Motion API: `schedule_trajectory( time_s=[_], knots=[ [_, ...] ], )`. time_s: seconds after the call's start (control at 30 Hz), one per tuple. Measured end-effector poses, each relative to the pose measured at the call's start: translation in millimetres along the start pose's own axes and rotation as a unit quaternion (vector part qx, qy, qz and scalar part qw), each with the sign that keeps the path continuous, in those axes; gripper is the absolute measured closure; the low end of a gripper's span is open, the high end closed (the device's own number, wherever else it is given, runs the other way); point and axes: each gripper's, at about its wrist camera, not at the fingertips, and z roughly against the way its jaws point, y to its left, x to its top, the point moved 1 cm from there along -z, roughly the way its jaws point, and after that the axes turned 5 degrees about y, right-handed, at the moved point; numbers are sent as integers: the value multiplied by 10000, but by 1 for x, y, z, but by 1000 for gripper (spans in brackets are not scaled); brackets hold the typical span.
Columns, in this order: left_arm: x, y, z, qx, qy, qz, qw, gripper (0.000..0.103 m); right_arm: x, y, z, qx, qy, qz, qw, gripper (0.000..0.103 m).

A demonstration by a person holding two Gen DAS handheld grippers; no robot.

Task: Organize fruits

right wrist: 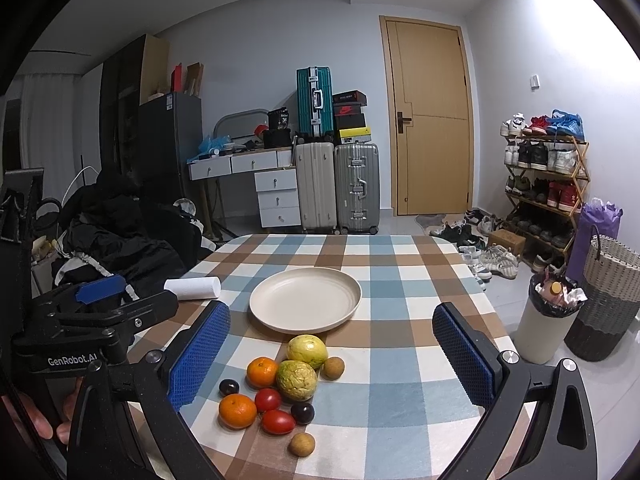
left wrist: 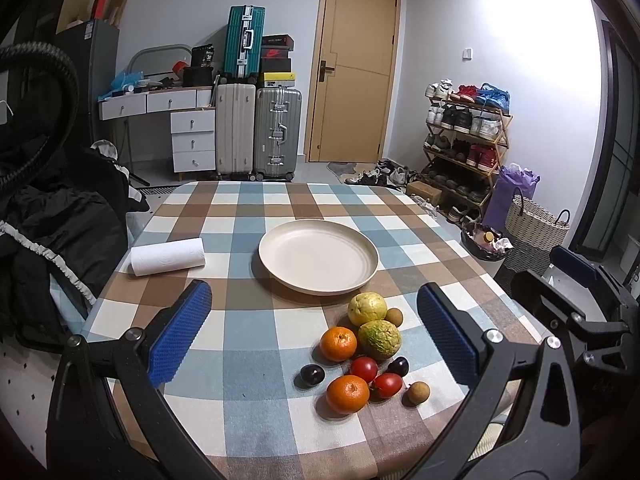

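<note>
On the checked blue, brown and white tablecloth [left wrist: 248, 332], a paper towel roll [left wrist: 168, 257] lies on its side at about 10 o'clock from the round, shallow cream plate [left wrist: 318, 255], whose smooth rim is ridged. The left gripper [left wrist: 314, 334] hangs over the near table with its jaws spread wide and nothing between its blue, dimpled pads [left wrist: 180, 334]. The fruit sits in a tight cluster at 5 o'clock from the plate: a glossy dark plum [left wrist: 312, 375], two pebbly-skinned mandarins [left wrist: 338, 343], two smooth red tomatoes [left wrist: 364, 369], a bumpy yellow guava [left wrist: 367, 309] nearest the plate touching a mottled green guava [left wrist: 379, 339], a second plum [left wrist: 398, 366], and two small tan longans [left wrist: 418, 393]. The right gripper [right wrist: 330, 360] is likewise released, its textured blue pads [right wrist: 198, 354] flanking the pile without touching it. At 3 o'clock stands a white bin [right wrist: 546, 320] with a black liner beside a woven basket [right wrist: 608, 300].
</note>
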Motion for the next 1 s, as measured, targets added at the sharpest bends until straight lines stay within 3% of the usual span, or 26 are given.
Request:
schedule_trajectory(
  time_s=[1.0],
  knots=[
    [-1,2,1,24,7,11,10000,0,-1,3,1,10,6,33,10000,0]
  ],
)
